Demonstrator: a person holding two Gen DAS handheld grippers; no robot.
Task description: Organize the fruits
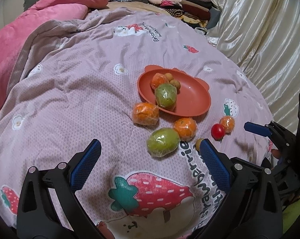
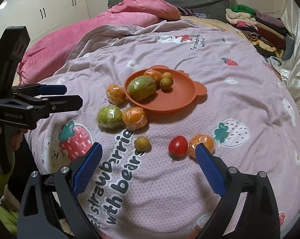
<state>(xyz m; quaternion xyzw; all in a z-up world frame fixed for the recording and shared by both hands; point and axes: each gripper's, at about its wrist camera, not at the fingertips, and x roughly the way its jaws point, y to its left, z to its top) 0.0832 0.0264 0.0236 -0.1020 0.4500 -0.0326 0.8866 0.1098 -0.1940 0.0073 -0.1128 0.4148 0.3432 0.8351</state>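
Observation:
An orange-red plate (image 1: 191, 99) (image 2: 169, 99) on the bed holds a wrapped orange, a wrapped green fruit (image 2: 142, 87) and two longans. Loose on the blanket lie two wrapped oranges (image 2: 116, 93) (image 2: 135, 118), a green fruit (image 1: 162, 145) (image 2: 109, 117), a longan (image 2: 142, 143), a red tomato (image 1: 217, 131) (image 2: 177, 145) and a small wrapped orange (image 2: 203, 140). My left gripper (image 1: 150, 142) (image 2: 72, 95) hovers open, near the loose green fruit. My right gripper (image 2: 148, 146) is open and empty, with the longan and tomato just ahead; its right fingertip overlaps the small orange.
The printed lilac blanket (image 2: 189, 179) covers the bed. A pink duvet (image 2: 110, 25) is bunched at the back left. Folded clothes (image 2: 255, 25) are stacked at the back right beside a shiny cream curtain (image 1: 259, 29). White wardrobe doors (image 2: 50, 8) stand beyond the bed.

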